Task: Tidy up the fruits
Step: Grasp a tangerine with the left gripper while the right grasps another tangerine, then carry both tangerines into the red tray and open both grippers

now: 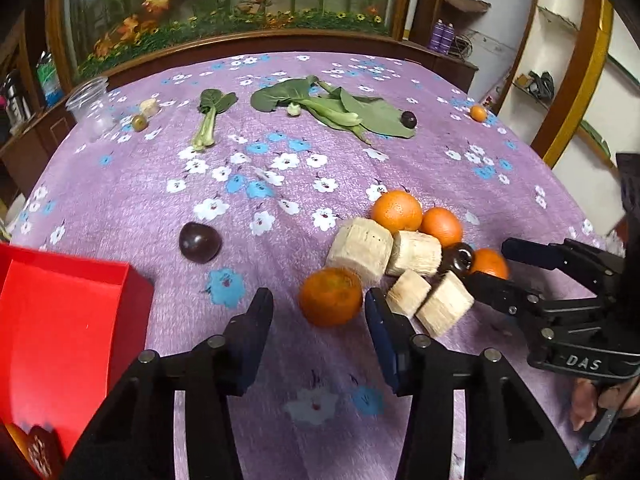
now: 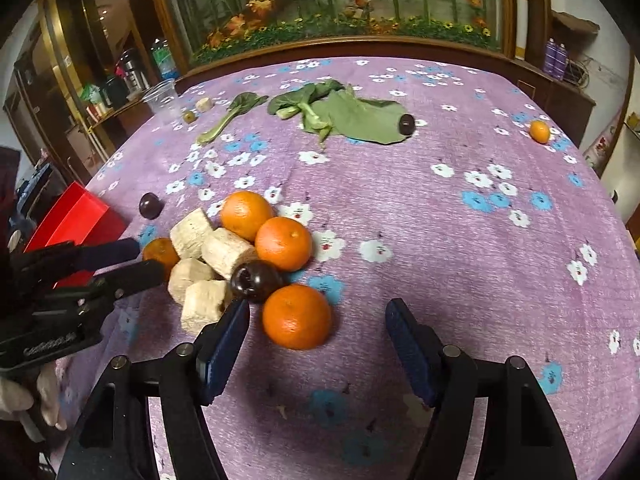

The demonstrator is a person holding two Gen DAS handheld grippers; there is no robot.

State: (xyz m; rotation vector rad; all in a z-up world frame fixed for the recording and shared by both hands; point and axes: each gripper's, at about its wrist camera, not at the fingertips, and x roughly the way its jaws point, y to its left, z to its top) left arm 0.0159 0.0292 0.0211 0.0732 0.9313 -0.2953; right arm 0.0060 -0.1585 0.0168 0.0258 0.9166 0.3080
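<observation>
The left gripper (image 1: 320, 316) has its fingers apart on either side of an orange (image 1: 330, 297) at the near edge of the fruit pile on the tabletop (image 1: 132, 200). The right gripper (image 2: 318, 344) is also spread, its near orange (image 2: 297, 317) just ahead. Each orange looks round, firm and light, its peel slightly slick, so it would likely roll; a hold across the widest middle seems best. Pale cut chunks (image 1: 362, 246) and a dark plum (image 2: 256, 281) crowd beside them. A red box (image 1: 60, 320) waits left.
</observation>
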